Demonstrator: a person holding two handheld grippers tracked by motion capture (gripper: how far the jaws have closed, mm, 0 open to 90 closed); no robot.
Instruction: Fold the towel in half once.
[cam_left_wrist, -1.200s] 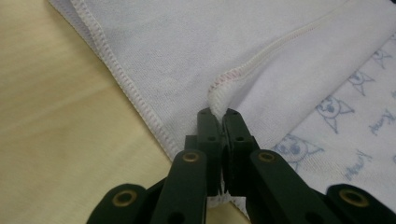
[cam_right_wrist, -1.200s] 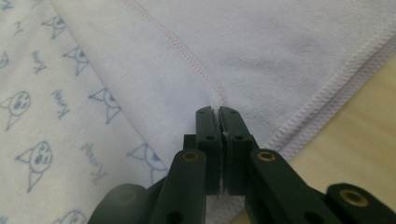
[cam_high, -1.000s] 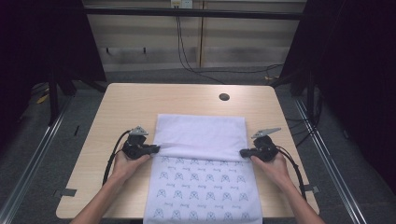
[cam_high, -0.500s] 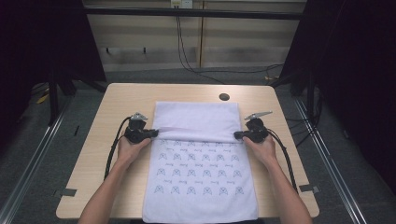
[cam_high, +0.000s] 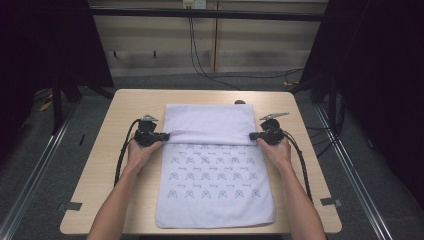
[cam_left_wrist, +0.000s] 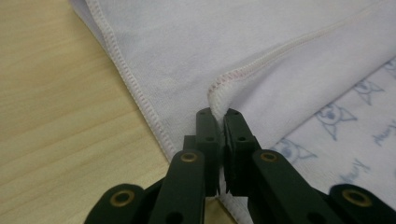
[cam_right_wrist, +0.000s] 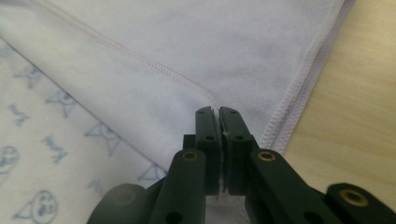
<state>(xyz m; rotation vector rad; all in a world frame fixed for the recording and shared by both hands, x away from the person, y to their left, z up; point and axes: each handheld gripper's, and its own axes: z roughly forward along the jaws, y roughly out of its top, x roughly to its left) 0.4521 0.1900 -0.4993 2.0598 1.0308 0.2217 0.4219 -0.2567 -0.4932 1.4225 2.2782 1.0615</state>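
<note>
A white towel (cam_high: 215, 170) printed with small blue figures lies flat along the middle of the tabletop (cam_high: 115, 115), its near hem almost at the near edge and its far part doubled back toward the person, plain underside up. The left claw (cam_high: 161, 135) is clamped shut on the left corner of that doubled-back flap, and the right claw (cam_high: 254, 135) is clamped shut on the right corner; the gripper views show the stitched hem pinched between each pair of black jaws (cam_left_wrist: 217, 122) (cam_right_wrist: 217, 120). Holding both corners at once likely keeps the flap's free edge taut and straight across the towel, so the fold lands square rather than skewed. The claws sit low, close to the cloth, at matching points on the towel's two long sides, which suggests a fold carried evenly. The far fold line lies near a small dark round spot (cam_high: 240, 102) by the far edge of the tabletop.
</note>
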